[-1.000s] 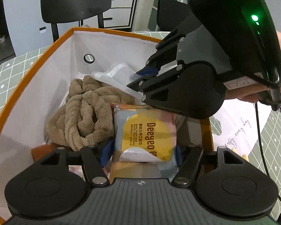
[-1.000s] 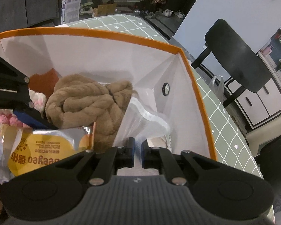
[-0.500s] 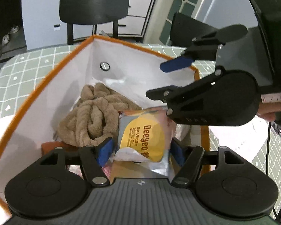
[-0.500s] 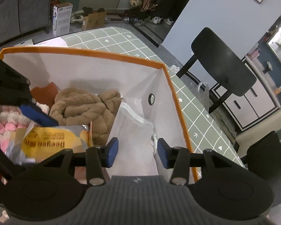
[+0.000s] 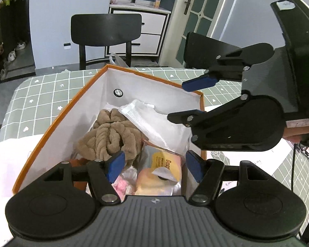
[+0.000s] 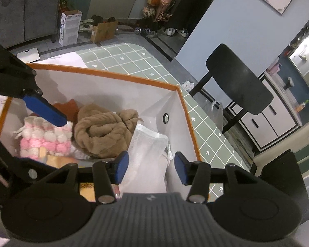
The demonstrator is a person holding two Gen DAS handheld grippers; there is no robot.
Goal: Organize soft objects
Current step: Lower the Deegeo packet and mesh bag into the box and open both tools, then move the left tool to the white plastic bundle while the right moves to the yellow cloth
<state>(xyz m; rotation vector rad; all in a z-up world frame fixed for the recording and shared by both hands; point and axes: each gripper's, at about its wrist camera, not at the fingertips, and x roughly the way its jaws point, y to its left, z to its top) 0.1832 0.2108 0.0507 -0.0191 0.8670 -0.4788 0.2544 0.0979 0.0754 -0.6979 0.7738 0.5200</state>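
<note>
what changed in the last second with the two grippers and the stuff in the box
The right gripper opened, letting go of the white mesh bag, and its jaws are opening further; both it and the left gripper pulled up out of the orange-rimmed box. The brown braided plush and yellow wipes pack stayed put.

The wipes pack [image 5: 163, 164] is half hidden under the mesh bag [image 5: 154, 121], its print cut short; the right tool [image 5: 187, 103] covers the box's [image 5: 51, 123] far corner; the orange cloth [image 6: 69, 108] barely shows behind the towel [image 6: 105, 131]
</note>
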